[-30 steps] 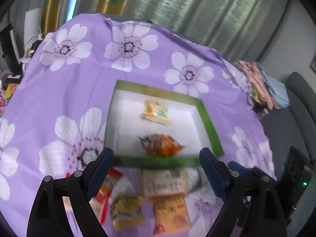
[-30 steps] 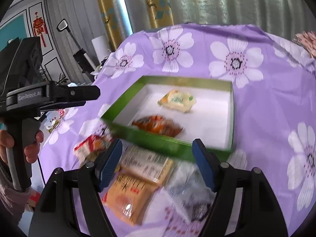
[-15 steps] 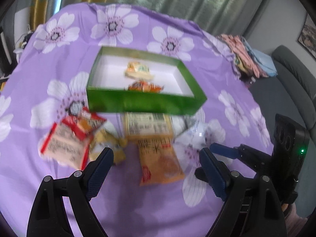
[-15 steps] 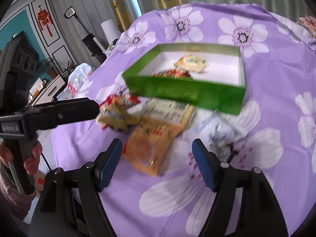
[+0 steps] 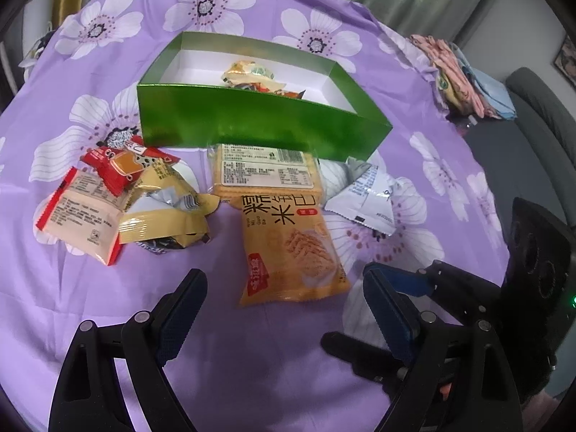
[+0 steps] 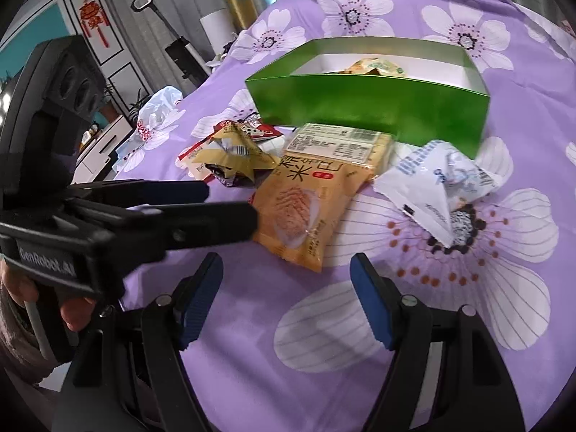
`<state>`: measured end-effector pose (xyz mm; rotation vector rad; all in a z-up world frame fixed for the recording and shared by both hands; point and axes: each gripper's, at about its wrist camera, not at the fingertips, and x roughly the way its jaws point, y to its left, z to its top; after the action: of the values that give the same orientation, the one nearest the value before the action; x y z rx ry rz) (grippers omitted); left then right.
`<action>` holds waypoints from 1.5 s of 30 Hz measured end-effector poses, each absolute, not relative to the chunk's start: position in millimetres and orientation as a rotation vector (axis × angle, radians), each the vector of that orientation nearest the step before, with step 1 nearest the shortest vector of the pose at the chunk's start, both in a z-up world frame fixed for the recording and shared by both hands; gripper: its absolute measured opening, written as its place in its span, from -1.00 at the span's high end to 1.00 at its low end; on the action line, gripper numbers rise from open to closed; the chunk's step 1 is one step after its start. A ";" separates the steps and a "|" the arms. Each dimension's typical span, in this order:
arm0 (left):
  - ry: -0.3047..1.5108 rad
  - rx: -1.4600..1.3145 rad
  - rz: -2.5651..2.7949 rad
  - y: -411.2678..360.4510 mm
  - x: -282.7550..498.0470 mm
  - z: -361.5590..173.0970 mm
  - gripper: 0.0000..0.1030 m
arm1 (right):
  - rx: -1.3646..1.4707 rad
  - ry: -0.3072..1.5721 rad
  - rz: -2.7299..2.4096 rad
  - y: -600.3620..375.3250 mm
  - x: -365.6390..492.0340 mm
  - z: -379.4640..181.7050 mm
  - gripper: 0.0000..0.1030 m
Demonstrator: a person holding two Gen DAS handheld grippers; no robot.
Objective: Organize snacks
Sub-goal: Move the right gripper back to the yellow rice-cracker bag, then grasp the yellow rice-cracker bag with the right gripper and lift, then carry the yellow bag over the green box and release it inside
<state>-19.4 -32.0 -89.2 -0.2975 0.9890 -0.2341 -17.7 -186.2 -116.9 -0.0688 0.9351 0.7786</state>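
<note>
Both claws spread, empty: left gripper [image 5: 284, 298] and right gripper [image 6: 286, 288] flank orange snack pack [image 5: 288, 244], loose at 6 o'clock of green box [image 5: 252, 122], likely next in.

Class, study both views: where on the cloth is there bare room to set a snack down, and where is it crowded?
Free: the cloth between the orange packet and the open left hand-held gripper, and left of the green box. Inside the box, its left end shows bare floor. Crowded: the strip along the box's front, from the red packet to the white packet.
</note>
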 end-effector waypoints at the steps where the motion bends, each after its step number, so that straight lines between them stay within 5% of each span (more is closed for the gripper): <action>1: 0.991 -0.287 -0.234 -33.9 -17.5 -90.9 -0.72 | -0.075 0.932 0.785 -183.8 -16.9 -118.4 -0.42; 10: 1.009 -0.250 -0.254 -43.0 -6.3 -103.3 -0.72 | -0.076 0.952 0.807 -172.6 -7.2 -131.0 -0.37; 16: 1.028 -0.261 -0.272 -45.3 -2.0 -110.2 -0.43 | -0.084 0.951 0.819 -167.1 -2.5 -133.4 -0.09; 24: 1.032 -0.262 -0.272 -46.1 -1.6 -113.4 -0.29 | -0.113 0.949 0.809 -163.8 0.7 -136.5 0.30; 45: 0.871 -0.209 -0.259 -52.7 -28.0 -55.4 -0.28 | -0.120 0.789 0.795 -173.0 -27.1 -86.3 0.36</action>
<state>-28.0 -52.7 -55.4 -0.2093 0.8710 -0.2586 -27.1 -173.0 -86.3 -0.1202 0.7890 0.7946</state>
